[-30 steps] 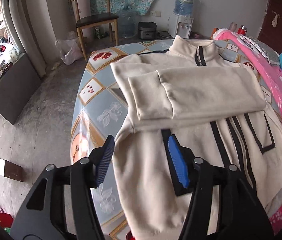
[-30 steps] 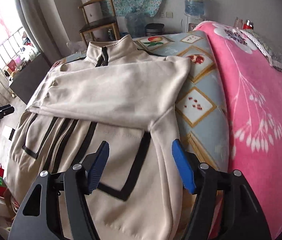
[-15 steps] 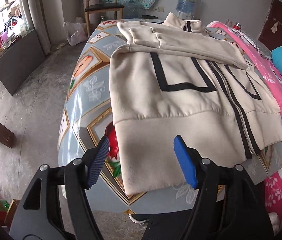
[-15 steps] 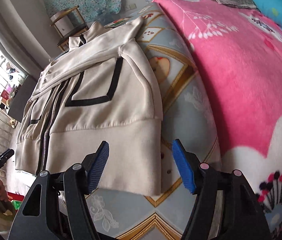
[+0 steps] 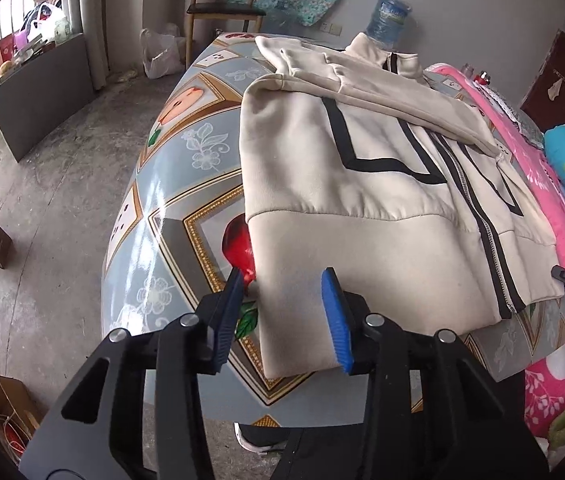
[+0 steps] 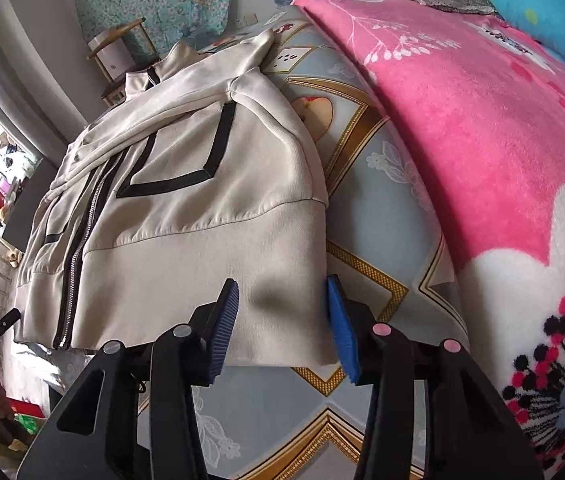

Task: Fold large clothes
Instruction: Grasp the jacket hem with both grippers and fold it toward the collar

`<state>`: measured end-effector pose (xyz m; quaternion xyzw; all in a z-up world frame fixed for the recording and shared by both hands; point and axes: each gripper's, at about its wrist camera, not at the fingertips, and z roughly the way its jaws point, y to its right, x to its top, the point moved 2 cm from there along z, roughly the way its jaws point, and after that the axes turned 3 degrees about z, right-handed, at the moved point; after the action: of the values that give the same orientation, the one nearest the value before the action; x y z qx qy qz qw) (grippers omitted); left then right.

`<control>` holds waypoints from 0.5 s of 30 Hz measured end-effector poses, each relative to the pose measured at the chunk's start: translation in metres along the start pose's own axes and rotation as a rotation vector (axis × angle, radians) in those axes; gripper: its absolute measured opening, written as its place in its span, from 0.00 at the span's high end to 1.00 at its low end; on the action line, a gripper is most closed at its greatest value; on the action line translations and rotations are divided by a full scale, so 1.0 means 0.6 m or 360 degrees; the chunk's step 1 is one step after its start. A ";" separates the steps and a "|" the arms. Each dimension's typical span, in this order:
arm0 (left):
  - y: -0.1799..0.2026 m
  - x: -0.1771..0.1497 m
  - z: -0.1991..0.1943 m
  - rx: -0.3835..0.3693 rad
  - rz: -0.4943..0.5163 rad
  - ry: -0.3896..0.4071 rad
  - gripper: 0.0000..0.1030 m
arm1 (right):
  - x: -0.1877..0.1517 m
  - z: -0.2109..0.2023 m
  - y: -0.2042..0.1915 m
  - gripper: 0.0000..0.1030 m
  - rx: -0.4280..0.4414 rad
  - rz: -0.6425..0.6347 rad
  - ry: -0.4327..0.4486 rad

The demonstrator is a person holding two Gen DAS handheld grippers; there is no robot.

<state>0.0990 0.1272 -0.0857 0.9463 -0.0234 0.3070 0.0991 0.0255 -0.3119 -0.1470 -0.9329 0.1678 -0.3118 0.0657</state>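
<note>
While the cream jacket [image 5: 362, 184] lies flat on the patterned tablecloth [image 5: 186, 152], your left gripper [image 5: 282, 312] and right gripper [image 6: 282, 320] each straddle a hem corner; jaws just narrowing, not yet pinching; its length runs away from you.

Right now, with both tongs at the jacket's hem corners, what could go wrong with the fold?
1. The left tongs, just closing, straddle the jacket corner and may pinch only the top layer.
2. The right tongs, also closing, sit at the hem's very edge; fabric may slip out.
3. The sleeves lie loosely folded across the chest, so a quick lift could spill them.
</note>
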 end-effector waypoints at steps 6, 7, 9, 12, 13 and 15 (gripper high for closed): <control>0.028 0.002 0.009 0.0125 0.0118 0.0069 0.80 | -0.020 -0.004 -0.006 0.71 -0.0125 -0.0022 0.0151; 0.031 0.003 0.006 0.0141 0.0136 0.0077 0.88 | -0.019 -0.005 -0.009 0.82 -0.0110 -0.0021 0.0149; 0.039 0.008 -0.007 0.0166 0.0185 0.0112 0.94 | -0.015 -0.016 -0.013 0.90 -0.0089 -0.0034 0.0163; 0.050 0.019 -0.053 0.0184 0.0247 0.0231 0.96 | -0.006 -0.054 -0.018 0.92 -0.0073 -0.0030 0.0270; 0.052 0.023 -0.071 0.0176 0.0258 0.0265 0.96 | -0.003 -0.067 -0.019 0.92 -0.0050 -0.0019 0.0301; 0.054 0.029 -0.103 0.0135 0.0260 0.0311 0.96 | 0.001 -0.087 -0.025 0.92 -0.0030 -0.0021 0.0349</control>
<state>0.0739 0.1081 -0.0212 0.9102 -0.0778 0.4053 0.0355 -0.0014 -0.2992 -0.1018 -0.8948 0.1709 -0.4108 0.0362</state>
